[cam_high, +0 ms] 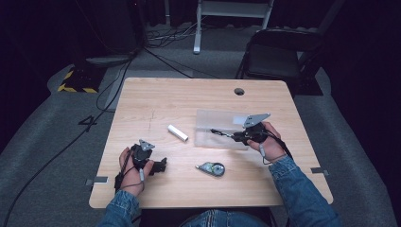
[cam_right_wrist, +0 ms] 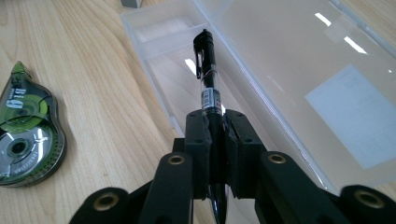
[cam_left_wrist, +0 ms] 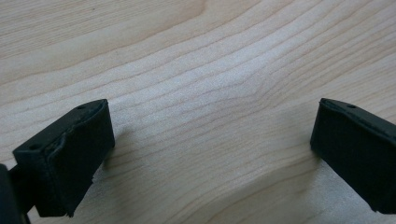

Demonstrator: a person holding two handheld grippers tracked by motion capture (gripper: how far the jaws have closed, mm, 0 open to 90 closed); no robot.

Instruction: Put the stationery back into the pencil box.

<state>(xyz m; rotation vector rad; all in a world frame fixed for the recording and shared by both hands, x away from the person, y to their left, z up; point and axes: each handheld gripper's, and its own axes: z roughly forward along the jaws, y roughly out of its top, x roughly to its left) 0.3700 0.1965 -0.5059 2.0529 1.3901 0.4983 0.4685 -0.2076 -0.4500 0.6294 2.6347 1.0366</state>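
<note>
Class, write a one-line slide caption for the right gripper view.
Right gripper clamps a black pen above an open clear plastic case.

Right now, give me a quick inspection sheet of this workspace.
Surface: wooden table, hole near far edge.
Job's things: black pen held over open clear plastic case.
Clutter: white tube mid-table; green correction tape near front edge.
Grippers: right gripper shut on the pen; left gripper open, nothing between its jaws, low over bare wood.
Cables: black cables on floor left of table and behind it.
Surroundings: grey carpet, folding chair behind table, dark backdrop.
</note>
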